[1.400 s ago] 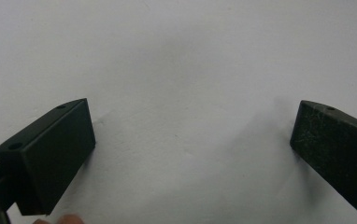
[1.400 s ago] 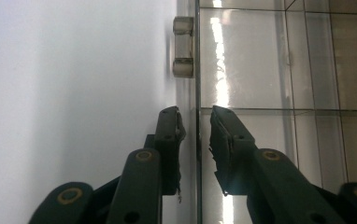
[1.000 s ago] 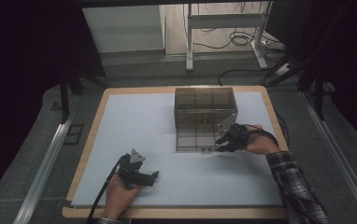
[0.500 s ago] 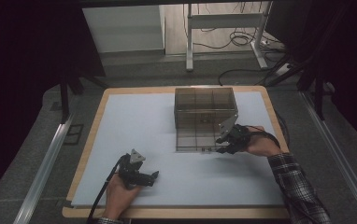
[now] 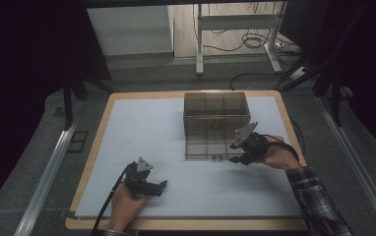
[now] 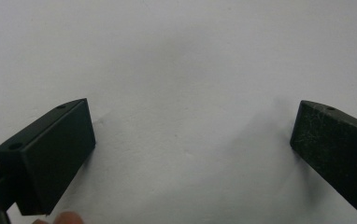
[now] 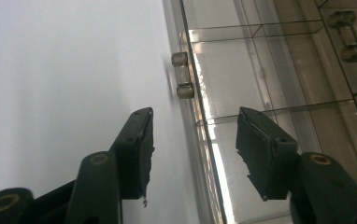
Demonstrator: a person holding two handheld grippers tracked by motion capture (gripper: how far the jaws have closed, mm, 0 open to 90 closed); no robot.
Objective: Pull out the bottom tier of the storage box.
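On the white mat, toward its far right part, a smoky clear box is seen standing with its hinged front panel folded down flat, so the opening step is judged done. At that panel's near edge the right gripper is held, and in the right gripper view its jaws are seen standing apart on either side of the panel's rim, not pressing on it; they have just been opening, with the rim between them but let go. A small clear handle is seen on that edge, a little beyond the jaws. Inside the box, clear dividers are made out, and no contents can be told from these pictures. Near the mat's front edge the left gripper is rested low, well apart from the box; in the left gripper view its fingers are spread wide over bare mat, with nothing between them. What is left is judged to be whatever follows an opened box: reaching in, or shutting it again.
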